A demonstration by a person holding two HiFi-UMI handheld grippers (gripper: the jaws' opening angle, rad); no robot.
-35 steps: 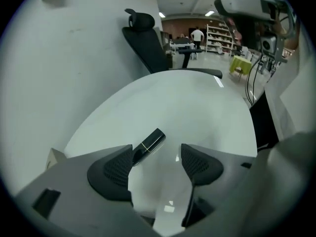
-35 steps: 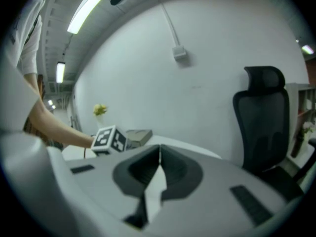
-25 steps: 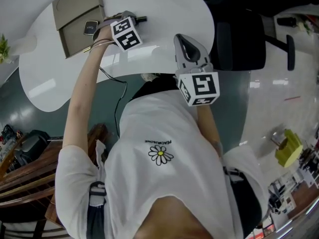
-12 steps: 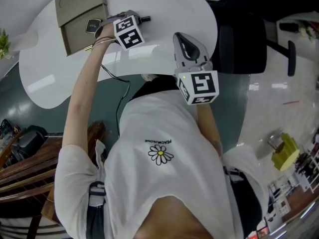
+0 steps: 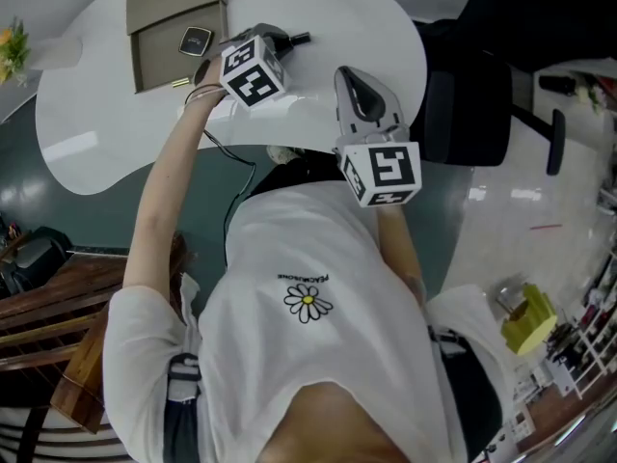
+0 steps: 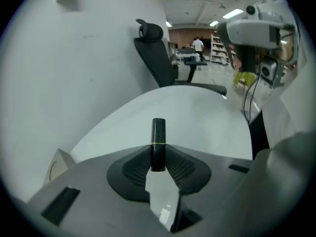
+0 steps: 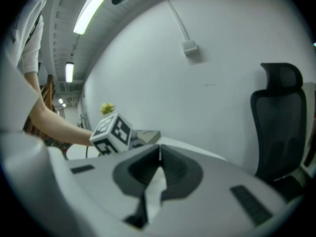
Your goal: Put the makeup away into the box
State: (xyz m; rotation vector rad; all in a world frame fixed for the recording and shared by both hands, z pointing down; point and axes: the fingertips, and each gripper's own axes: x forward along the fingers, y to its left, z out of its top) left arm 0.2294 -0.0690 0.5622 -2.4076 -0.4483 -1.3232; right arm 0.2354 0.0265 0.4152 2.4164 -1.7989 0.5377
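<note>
Black plastic with a thin gold band, a lipstick tube (image 6: 158, 137) stands clamped by its lower end in the left tool (image 6: 158, 158), held over the white counter (image 5: 357, 13) near the open beige box (image 5: 154, 61), where a dark compact (image 5: 196, 40) already lies. The right tool (image 7: 159, 154) hangs with its jaws together on nothing, well apart from the box. The tube looks light, rigid and smooth-sided, so likely to slip or swivel if pinched loosely; the grip sits on the body below the band, which seems the safer hold, since squeezing near the join could work the cap loose. A gentle set-down into the box should suit it
</note>
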